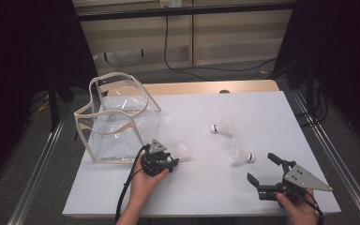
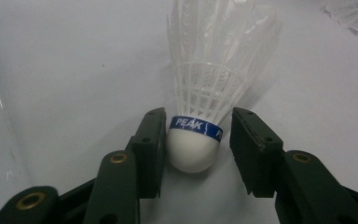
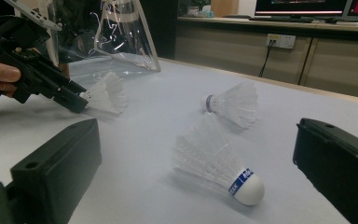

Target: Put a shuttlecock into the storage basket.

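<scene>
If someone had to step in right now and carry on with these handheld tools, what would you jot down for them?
Left tool: jaws around the cork tip of a shuttlecock lying on the table; one jaw seems to touch the cork, a gap shows at the other, so not yet gripped.
Right tool: open, holding nothing, near the closest shuttlecock.
Third shuttlecock lies farther back, mid-table.
Clear bag stands open at the left, with no shuttlecock visible inside.
Done: nothing bagged, as far as can be seen.
Left, probably: close on the first shuttlecock, drop it in the bag, then the other two.
</scene>
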Available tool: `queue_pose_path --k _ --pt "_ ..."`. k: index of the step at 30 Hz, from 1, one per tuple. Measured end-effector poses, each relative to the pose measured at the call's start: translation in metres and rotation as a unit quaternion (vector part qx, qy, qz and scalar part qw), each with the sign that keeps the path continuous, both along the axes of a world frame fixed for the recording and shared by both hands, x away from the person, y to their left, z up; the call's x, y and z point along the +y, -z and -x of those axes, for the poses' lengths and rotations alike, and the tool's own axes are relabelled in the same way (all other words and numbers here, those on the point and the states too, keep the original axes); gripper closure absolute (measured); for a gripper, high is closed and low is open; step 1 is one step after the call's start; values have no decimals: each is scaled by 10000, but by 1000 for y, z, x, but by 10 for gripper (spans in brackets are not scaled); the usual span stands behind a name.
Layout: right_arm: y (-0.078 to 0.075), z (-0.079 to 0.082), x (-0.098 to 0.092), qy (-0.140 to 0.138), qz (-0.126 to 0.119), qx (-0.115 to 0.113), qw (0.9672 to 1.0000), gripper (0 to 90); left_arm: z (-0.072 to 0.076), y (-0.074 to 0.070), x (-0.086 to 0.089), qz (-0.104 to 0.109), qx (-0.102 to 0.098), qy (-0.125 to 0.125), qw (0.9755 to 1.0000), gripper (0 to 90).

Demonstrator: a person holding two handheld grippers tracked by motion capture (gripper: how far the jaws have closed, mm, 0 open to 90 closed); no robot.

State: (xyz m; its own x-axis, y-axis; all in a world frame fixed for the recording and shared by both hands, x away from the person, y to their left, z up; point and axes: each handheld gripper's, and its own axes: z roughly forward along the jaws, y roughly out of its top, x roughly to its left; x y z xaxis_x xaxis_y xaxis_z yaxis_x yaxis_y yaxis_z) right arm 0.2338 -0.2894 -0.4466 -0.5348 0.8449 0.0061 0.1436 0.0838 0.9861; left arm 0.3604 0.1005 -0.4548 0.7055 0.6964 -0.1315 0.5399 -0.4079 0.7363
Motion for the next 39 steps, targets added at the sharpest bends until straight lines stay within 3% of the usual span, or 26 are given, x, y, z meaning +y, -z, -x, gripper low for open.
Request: queue_pose_path --k 13,27,35,39 --pt "0 0 0 4 2 1 10000 6 0 -1 1 -47 45 -2 10000 625" --pt "0 0 -1 -2 -11 -11 10000 6 -1 -3 3 100 305 -174 9993 651" --pt "-1 1 -1 16 -12 -12 10000 6 0 -5 3 17 360 -147 9992 653" --pt "-1 1 -2 25 0 -29 10000 6 0 -7 2 37 524 -140 9985 654"
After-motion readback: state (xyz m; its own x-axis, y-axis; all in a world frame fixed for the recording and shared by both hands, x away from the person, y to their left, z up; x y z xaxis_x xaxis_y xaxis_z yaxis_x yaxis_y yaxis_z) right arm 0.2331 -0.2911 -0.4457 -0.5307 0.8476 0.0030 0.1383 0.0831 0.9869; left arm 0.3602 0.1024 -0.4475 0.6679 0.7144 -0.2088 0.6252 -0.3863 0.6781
